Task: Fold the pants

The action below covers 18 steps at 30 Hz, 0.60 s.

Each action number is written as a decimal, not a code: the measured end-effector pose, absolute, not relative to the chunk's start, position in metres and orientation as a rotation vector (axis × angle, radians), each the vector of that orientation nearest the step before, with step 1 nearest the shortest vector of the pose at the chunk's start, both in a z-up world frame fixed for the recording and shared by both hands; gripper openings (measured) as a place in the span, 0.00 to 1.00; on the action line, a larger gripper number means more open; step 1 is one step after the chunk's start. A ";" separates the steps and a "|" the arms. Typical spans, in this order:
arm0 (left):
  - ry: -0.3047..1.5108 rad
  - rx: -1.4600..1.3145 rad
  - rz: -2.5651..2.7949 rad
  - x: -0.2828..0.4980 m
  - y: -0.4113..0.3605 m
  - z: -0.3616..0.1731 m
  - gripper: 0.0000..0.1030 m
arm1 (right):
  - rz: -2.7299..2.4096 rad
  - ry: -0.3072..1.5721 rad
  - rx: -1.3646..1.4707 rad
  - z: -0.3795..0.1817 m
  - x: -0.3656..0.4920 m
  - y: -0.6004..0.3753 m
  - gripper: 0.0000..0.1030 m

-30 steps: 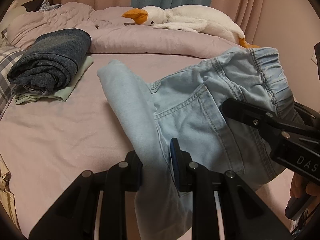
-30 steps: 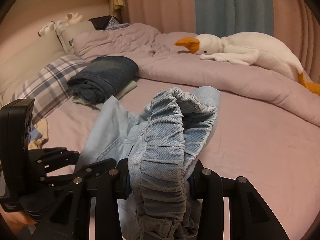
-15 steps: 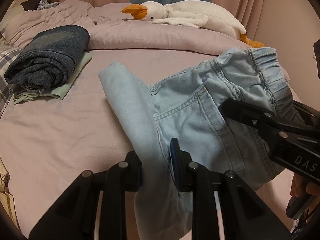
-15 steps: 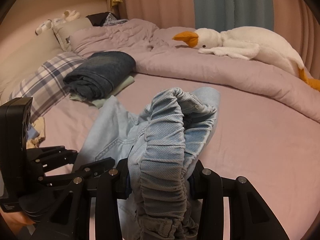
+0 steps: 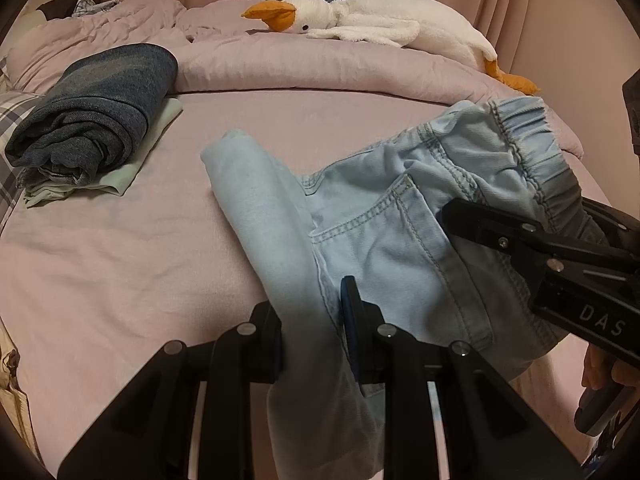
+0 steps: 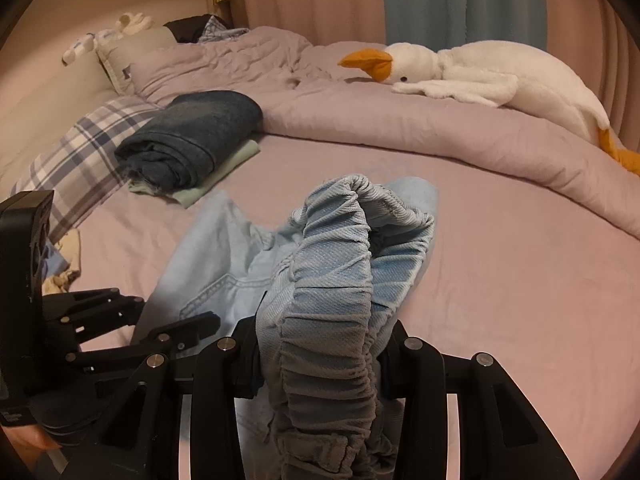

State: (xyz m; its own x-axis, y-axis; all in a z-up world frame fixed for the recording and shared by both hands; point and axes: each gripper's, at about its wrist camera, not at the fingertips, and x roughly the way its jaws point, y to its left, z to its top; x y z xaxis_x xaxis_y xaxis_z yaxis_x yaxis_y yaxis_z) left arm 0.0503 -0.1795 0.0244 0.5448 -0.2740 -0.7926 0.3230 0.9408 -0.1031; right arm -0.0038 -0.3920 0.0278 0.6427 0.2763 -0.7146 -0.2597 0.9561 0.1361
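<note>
Light blue denim pants (image 5: 384, 236) with an elastic waistband (image 5: 528, 148) hang partly lifted over the pink bed. My left gripper (image 5: 312, 340) is shut on the leg fabric near the back pocket. My right gripper (image 6: 320, 364) is shut on the bunched waistband (image 6: 336, 280). The right gripper also shows at the right of the left wrist view (image 5: 540, 248). The left gripper shows at the lower left of the right wrist view (image 6: 176, 332). One folded leg end (image 5: 236, 156) rests on the sheet.
A folded dark blue denim garment (image 5: 96, 104) lies on a pale green cloth (image 5: 132, 168) at the left. A white plush goose (image 5: 380, 20) lies on the rolled duvet (image 5: 320, 64) at the back. A plaid pillow (image 6: 76, 160) is at the far left.
Both grippers keep their hold on the pants. The views have shifted slightly, with the bed and goose sitting a little lower in frame.
</note>
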 end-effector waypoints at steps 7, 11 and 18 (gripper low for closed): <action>0.934 0.069 -0.350 0.053 -0.181 0.022 0.22 | 0.297 0.836 0.026 0.022 0.000 -0.395 0.42; 0.937 0.070 -0.346 0.053 -0.181 0.021 0.22 | 0.292 0.846 0.031 0.019 0.002 -0.396 0.42; 0.951 0.077 -0.336 0.055 -0.180 0.018 0.22 | 0.281 0.863 0.033 0.014 0.005 -0.397 0.42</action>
